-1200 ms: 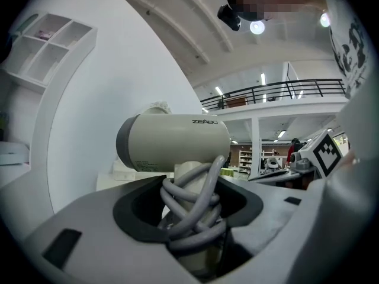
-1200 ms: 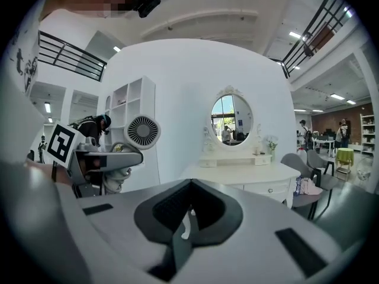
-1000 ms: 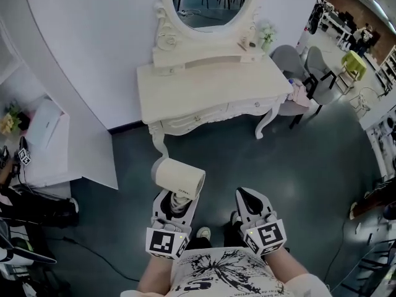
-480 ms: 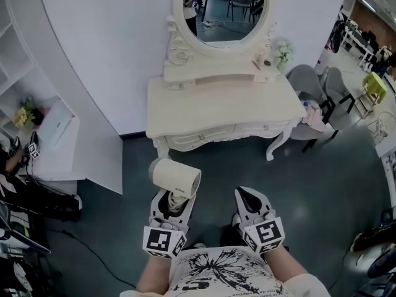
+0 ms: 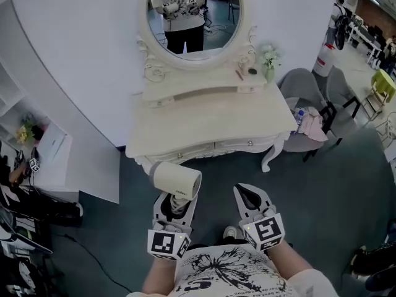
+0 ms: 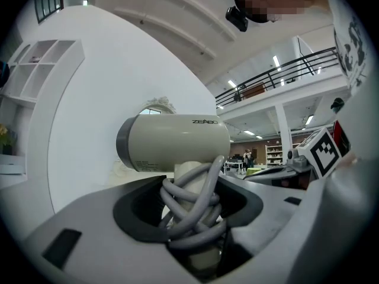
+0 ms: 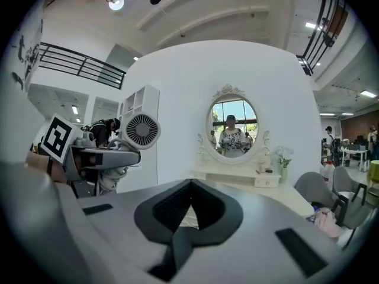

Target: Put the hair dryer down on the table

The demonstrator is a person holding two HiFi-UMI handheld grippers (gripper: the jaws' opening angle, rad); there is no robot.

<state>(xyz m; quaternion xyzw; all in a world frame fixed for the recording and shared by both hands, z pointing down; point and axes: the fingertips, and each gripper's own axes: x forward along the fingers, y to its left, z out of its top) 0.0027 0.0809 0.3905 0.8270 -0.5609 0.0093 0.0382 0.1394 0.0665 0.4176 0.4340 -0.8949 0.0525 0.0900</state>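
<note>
A person standing before a cream dressing table (image 5: 210, 122) holds a hair dryer (image 5: 176, 179) aloft in the left claw (image 5: 174, 204), its jaws spread part-way and clamped on the dryer's handle, around which a grey cord (image 6: 189, 209) is coiled. The dryer's pale barrel lies crosswise above the claw, over the dark floor (image 5: 322, 184) and just short of the table's front edge, not touching the tabletop. The right claw (image 5: 249, 193) hovers alongside, just beside the left, its jaws closed tip to tip with nothing between them. From the right gripper view, the dryer's round rear grille (image 7: 141, 131) shows at the left, with the table beyond. An oval mirror (image 5: 192, 17) rises from the back of the table against the white wall and reflects the person in a printed shirt. A small vase of flowers (image 5: 269, 57) stands on the raised shelf at the mirror's right side, and a grey chair (image 5: 296, 85) sits near the table's right end.
</note>
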